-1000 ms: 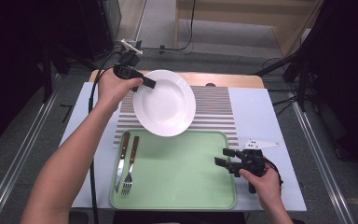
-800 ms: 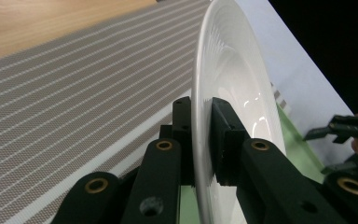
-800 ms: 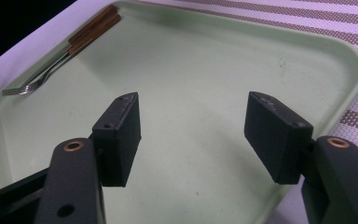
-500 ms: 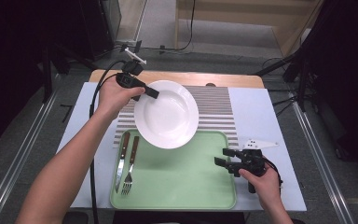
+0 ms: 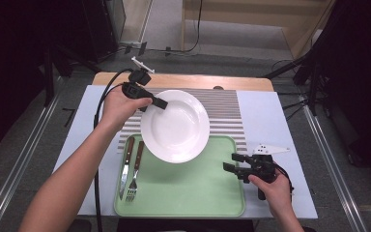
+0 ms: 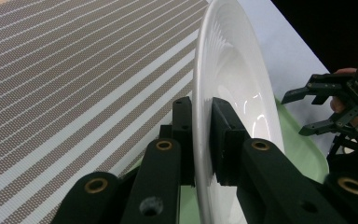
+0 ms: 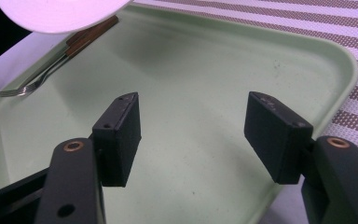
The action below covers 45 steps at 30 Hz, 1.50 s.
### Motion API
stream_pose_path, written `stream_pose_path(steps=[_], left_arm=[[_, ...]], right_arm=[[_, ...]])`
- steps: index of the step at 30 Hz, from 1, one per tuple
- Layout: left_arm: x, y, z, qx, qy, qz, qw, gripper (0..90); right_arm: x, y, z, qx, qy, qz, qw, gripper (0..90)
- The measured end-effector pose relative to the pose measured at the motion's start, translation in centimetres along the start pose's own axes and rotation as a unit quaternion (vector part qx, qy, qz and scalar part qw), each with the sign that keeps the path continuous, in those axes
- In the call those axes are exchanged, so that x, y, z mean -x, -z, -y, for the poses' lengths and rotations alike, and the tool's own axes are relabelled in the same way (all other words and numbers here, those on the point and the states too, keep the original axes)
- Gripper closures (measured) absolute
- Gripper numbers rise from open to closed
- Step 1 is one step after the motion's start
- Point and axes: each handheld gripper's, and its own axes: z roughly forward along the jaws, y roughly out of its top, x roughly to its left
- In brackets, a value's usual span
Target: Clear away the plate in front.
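Observation:
A white plate [image 5: 175,125] hangs in the air over the far left part of the green tray [image 5: 193,193], partly above the striped mat. My left gripper [image 5: 150,101] is shut on the plate's far left rim; in the left gripper view the plate [image 6: 228,88] stands edge-on between the two pads. My right gripper [image 5: 233,162] rests open at the tray's right edge, nothing between its fingers [image 7: 121,135]. A knife [image 5: 125,166] and a fork [image 5: 135,169] with wooden handles lie on the tray's left side. The fork [image 7: 37,81] also shows at the upper left of the right gripper view.
A brown-and-white striped mat [image 5: 227,116] covers the table behind the tray. The table [image 5: 270,125] is pale blue with a wooden strip at its far edge. Metal rails run along the floor on both sides.
My left gripper has carried the plate nearer and to the right, from over the mat to above the tray's far left part. The right gripper has stayed still.

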Motion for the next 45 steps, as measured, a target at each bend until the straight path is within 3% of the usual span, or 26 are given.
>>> stream_pose_path(steps=[13, 19, 27, 32, 45], left_arm=[[1.2, -0.8, 1.6, -0.012, -0.012, 0.014, 0.9998, 80.0], [1.8, -0.9, 2.4, -0.013, -0.022, 0.007, 0.9997, 79.9], [2.0, -1.7, 3.8, -0.012, -0.015, 0.021, 0.9996, 79.9], [2.7, -2.4, 4.5, -0.019, -0.033, 0.016, 0.9991, 79.9], [3.4, -3.8, 6.2, -0.014, -0.030, 0.029, 0.9990, 79.9]], right_arm=[[0.1, -0.2, -0.2, -0.001, 0.002, -0.002, 1.0000, 35.3], [0.1, -0.3, -0.3, 0.000, 0.003, -0.005, 1.0000, 35.3], [0.1, -0.7, -0.6, -0.002, 0.006, -0.009, 0.9999, 35.3], [0.1, -0.9, -0.7, -0.004, 0.010, -0.011, 0.9999, 35.3], [0.1, -1.0, -0.8, -0.006, 0.010, -0.011, 0.9999, 35.3]])
